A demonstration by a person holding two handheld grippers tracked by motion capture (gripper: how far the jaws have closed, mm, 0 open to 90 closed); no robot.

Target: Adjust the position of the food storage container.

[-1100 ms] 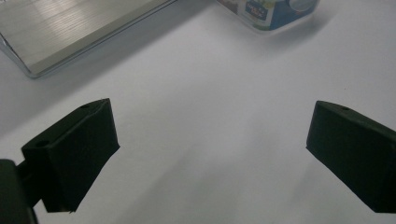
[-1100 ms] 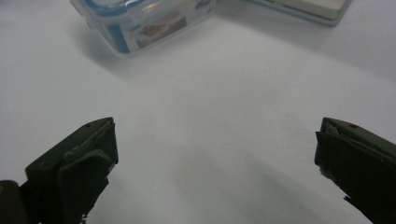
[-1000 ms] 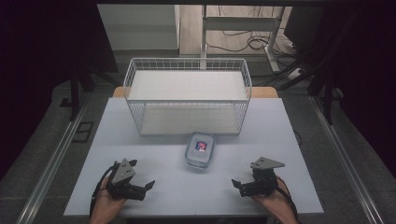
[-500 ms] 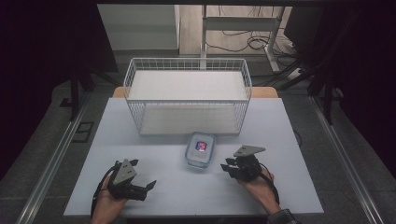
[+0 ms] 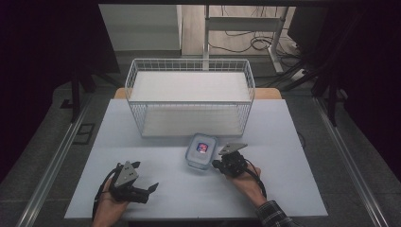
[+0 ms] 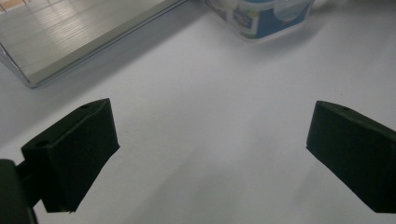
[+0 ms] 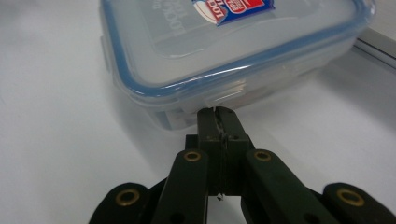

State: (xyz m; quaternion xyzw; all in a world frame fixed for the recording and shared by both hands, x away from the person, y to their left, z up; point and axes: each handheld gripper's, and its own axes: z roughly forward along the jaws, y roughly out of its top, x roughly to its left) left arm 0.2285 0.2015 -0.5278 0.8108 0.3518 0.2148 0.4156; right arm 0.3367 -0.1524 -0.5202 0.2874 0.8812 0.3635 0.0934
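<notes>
Up close, closed right tongs touching container latch

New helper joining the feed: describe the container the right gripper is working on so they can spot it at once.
Find the white wire basket at the back of the table. Just in front of it lies a clear plastic food box, the right gripper at its edge. Its blue-rimmed lid and red-and-blue sticker set it apart.

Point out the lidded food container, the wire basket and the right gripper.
food container (image 5: 200,150): high view, middle of its lid.
wire basket (image 5: 189,62): high view, far rim.
right gripper (image 7: 218,113): right gripper view, tips of its closed jaws.
</notes>
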